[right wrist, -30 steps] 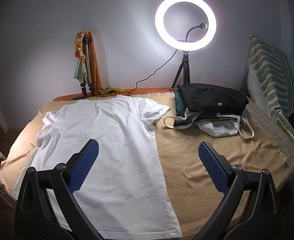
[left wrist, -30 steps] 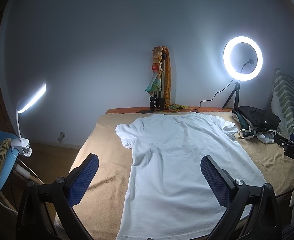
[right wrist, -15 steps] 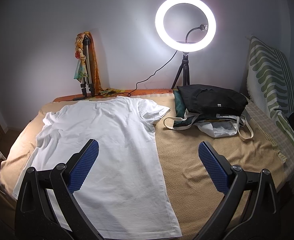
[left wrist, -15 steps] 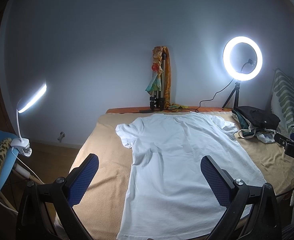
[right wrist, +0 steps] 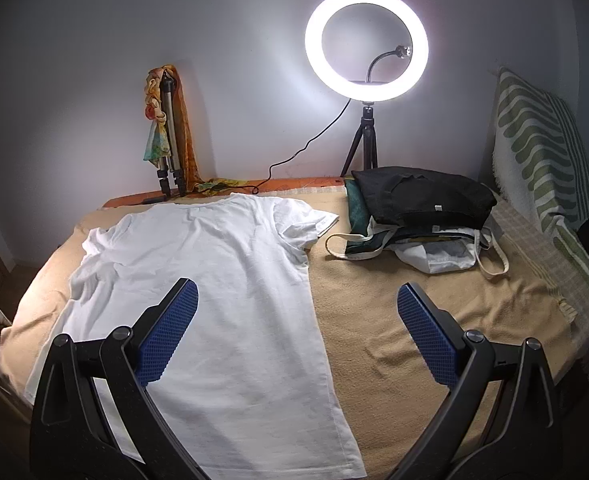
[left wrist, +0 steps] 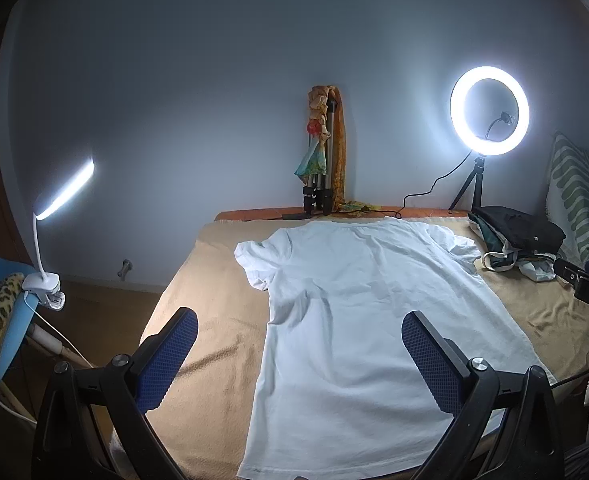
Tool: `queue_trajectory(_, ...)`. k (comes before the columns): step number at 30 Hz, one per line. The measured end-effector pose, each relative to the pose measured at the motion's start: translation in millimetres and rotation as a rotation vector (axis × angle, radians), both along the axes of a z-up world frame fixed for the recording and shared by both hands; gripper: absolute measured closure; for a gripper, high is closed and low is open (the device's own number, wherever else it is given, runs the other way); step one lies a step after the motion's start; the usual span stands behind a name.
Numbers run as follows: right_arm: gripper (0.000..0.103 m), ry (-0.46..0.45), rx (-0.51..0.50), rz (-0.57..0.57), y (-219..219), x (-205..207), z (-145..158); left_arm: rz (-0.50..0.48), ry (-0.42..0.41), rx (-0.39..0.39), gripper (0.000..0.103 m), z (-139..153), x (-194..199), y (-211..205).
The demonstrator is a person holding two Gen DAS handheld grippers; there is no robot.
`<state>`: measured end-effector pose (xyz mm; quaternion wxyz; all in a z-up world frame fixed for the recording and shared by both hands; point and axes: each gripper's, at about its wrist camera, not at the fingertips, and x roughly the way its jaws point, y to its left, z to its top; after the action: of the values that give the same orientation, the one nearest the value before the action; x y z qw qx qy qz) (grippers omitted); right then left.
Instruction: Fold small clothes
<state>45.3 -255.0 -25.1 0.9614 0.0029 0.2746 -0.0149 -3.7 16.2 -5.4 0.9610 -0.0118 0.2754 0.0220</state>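
A white T-shirt (left wrist: 354, 312) lies flat and unfolded on the tan blanket (left wrist: 214, 344), collar at the far end and hem near me. It also shows in the right wrist view (right wrist: 214, 300). My left gripper (left wrist: 298, 356) is open and empty, held above the shirt's near left part. My right gripper (right wrist: 296, 336) is open and empty, above the shirt's right edge and the bare blanket (right wrist: 434, 292). Neither touches the cloth.
A pile of dark clothes and a tote bag (right wrist: 418, 216) lies at the far right of the bed. A ring light on a tripod (right wrist: 366, 44) and a folded tripod with a scarf (right wrist: 168, 132) stand at the wall. A clip lamp (left wrist: 60, 196) is left; a striped cushion (right wrist: 542, 152) is right.
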Motion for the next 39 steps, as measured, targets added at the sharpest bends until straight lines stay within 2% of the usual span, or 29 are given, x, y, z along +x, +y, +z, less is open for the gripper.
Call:
queue_trajectory(7, 0.001, 0.000, 0.034, -0.003, -5, -2, 5, 0.004, 0.012, 0.001, 0.000, -3, 1, 2)
queue_trajectory(15, 0.001, -0.022, 0.020, 0.004, 3, -9, 20, 0.003, 0.027, -0.019, 0.000, -8, 1, 8)
queue_trajectory(19, 0.001, -0.029, 0.032, 0.029, 5, -6, 24, 0.032, 0.034, -0.070, 0.001, -16, -5, 20)
queue_trajectory(23, 0.000, -0.049, 0.095, 0.132, 11, 3, 25, 0.059, 0.078, -0.203, 0.010, -39, -13, 43)
queue_trajectory(26, 0.000, 0.000, 0.120, 0.214, 25, 22, 29, 0.093, 0.139, -0.268, 0.019, -62, -15, 57)
queue_trajectory(28, 0.000, 0.033, 0.122, 0.263, 39, 37, 33, 0.109, 0.183, -0.292, 0.030, -77, -15, 62)
queue_trajectory(29, 0.000, 0.046, 0.121, 0.284, 47, 46, 36, 0.116, 0.207, -0.303, 0.032, -85, -15, 64)
queue_trajectory(33, 0.000, 0.082, 0.154, 0.387, 83, 83, 44, 0.129, 0.249, -0.314, 0.033, -107, -17, 65)
queue_trajectory(36, 0.000, 0.114, 0.161, 0.467, 117, 107, 47, 0.122, 0.284, -0.309, 0.039, -120, -13, 65)
queue_trajectory(39, 0.007, 0.152, 0.140, 0.525, 158, 133, 45, 0.112, 0.314, -0.330, 0.041, -130, -13, 67)
